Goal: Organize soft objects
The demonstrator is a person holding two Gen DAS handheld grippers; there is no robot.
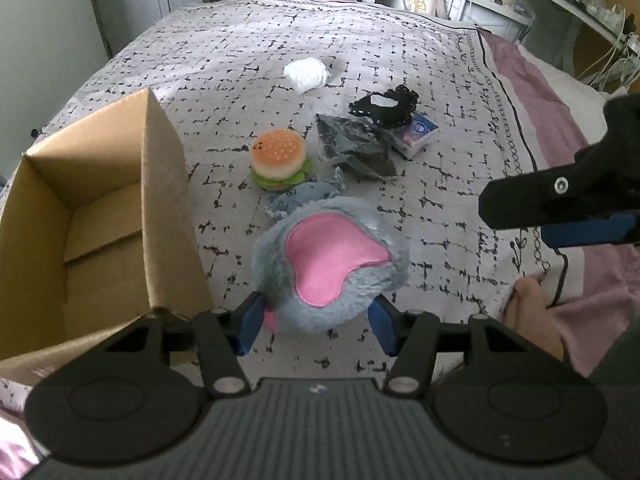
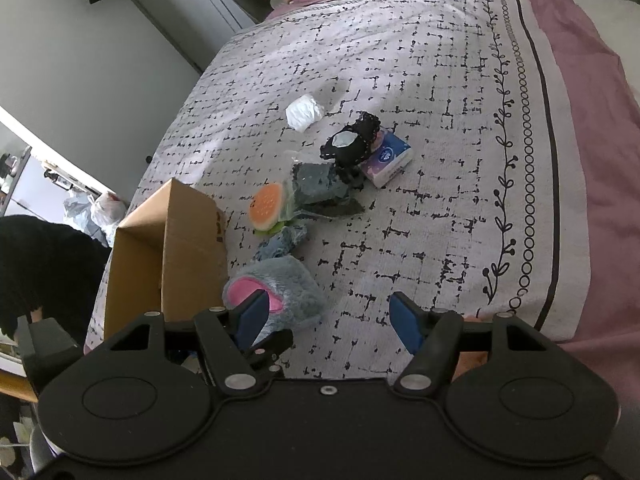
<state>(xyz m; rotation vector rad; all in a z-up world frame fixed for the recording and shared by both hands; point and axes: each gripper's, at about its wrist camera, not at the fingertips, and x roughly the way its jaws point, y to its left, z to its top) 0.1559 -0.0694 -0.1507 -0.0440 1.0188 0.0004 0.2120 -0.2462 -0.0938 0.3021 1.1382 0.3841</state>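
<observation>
grey-pink plush toy (image 1: 326,266): on bedspread (image 1: 440,152) beside cardboard box (image 1: 100,216), between spread fingers of left gripper (image 1: 318,326), contact unclear. right gripper (image 2: 334,320): spread, holding nothing. burger toy (image 1: 280,159) near.

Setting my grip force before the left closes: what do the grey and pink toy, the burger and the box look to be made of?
Grey and pink toy: plush, long fuzzy grey pile with a smooth pink fabric patch.
Burger: looks like soft foam or plush; matte bun with printed seeds, so hard to say which.
Box: plain brown corrugated cardboard, matte, folded flaps visible inside.
</observation>
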